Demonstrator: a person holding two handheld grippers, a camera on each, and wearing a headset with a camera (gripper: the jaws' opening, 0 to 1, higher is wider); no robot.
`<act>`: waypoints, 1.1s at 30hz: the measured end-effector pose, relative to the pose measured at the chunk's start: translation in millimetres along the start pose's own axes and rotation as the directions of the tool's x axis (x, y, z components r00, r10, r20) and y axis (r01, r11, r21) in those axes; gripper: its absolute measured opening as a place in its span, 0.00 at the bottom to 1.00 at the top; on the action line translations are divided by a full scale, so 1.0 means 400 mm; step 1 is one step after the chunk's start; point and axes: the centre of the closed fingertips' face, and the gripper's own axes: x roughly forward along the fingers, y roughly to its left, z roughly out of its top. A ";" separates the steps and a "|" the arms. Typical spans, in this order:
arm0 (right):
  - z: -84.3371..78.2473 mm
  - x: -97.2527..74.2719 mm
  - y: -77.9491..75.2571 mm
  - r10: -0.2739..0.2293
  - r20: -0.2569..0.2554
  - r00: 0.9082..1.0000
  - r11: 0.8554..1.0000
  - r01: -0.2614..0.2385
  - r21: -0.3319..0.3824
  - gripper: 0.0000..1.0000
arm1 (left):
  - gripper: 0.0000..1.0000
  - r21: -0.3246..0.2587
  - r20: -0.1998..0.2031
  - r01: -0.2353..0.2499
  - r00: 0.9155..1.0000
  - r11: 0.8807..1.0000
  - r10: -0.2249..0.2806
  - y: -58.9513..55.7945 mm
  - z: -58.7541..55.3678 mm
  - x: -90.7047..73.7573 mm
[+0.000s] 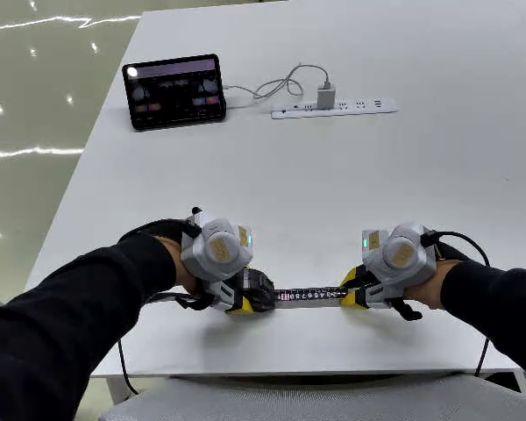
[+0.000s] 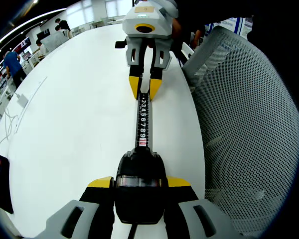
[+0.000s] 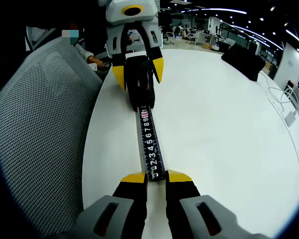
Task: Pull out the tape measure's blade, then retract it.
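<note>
A black tape measure case [image 1: 256,290] [image 2: 139,181] [image 3: 139,85] rests near the table's front edge, gripped between the yellow-tipped jaws of my left gripper [image 1: 244,296] [image 2: 139,182] [image 3: 138,69]. Its blade [image 1: 309,295] [image 2: 143,122] [image 3: 150,142], marked with numbers to about ten, runs out flat along the table to the right. My right gripper [image 1: 351,292] [image 3: 155,176] [image 2: 145,88] is shut on the blade's tip.
A dark tablet [image 1: 174,90] stands at the back left, wired to a white power strip [image 1: 335,107] with a charger. A grey mesh chair back [image 2: 249,129] [image 3: 40,134] sits just off the table's front edge. The white table [image 1: 377,167] stretches wide behind the grippers.
</note>
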 end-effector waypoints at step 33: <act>-0.036 -0.029 -0.003 -0.014 -0.007 1.000 1.000 0.014 0.010 0.08 | 0.34 0.003 0.000 -0.005 1.000 1.000 0.005 -0.002 0.002 0.000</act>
